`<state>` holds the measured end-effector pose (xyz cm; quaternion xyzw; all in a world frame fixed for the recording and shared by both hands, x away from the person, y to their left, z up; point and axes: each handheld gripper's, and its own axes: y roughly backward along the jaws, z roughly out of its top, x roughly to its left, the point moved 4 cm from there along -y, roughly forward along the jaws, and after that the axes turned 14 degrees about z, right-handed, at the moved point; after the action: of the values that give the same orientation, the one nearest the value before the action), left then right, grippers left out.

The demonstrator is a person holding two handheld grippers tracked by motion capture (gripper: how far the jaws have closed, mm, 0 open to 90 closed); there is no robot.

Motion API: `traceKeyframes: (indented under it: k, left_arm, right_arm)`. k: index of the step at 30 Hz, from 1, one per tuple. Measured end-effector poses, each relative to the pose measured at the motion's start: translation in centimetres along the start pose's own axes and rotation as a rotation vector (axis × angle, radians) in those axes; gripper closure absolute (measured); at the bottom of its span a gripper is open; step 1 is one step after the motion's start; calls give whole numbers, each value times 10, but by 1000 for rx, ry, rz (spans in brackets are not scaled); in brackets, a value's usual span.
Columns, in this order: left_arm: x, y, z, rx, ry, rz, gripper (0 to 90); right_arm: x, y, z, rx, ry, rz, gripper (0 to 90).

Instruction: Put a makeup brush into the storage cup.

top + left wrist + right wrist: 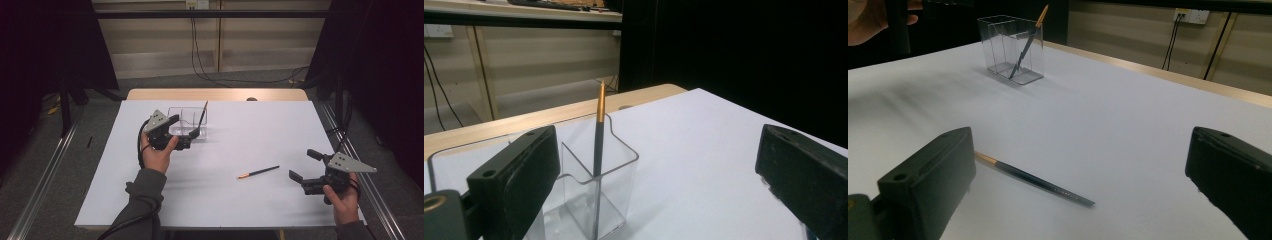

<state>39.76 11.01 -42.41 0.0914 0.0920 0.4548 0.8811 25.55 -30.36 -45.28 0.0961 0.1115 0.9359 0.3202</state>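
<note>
- Pencils are the job: the dark, slim one with an orange-tan end (258, 172) lies flat on the white table (250, 200), just ahead of my right gripper (306, 167), whose jaws stand wide apart and empty.
- One matching dark pencil (203, 114) already leans in the clear plastic compartmented holder (186, 121), so I judge half done (one to lift and drop in).
- My left gripper (192, 136) sits just beside the holder, jaws spread, gripping nothing.
- Right gripper view shows the loose pencil (1033, 179) between its jaws; left gripper view shows the stowed pencil (598, 150) upright in a corner cell.
</note>
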Motion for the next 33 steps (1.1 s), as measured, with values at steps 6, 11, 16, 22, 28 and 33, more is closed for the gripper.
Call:
traceKeyframes:
  k: [6,11,16,22,28,33]
  left_arm:
    - [1,5,-1,-10,9,16,38]
    - [4,10,-4,3,-1,17,39]
    - [5,14,-6,-4,7,22,38]
    - [6,20,-14,9,7,18,38]
    - [7,25,-20,22,-6,28,39]
    - [8,29,-24,35,-27,24,38]
  right_arm:
    - [0,0,0,4,3,2,0]
    - [0,0,-1,7,2,5,0]
    - [0,1,0,9,8,5,0]
    - [0,1,0,6,4,-1,0]
    - [0,1,0,-1,7,-8,0]
    - [0,0,0,7,10,6,0]
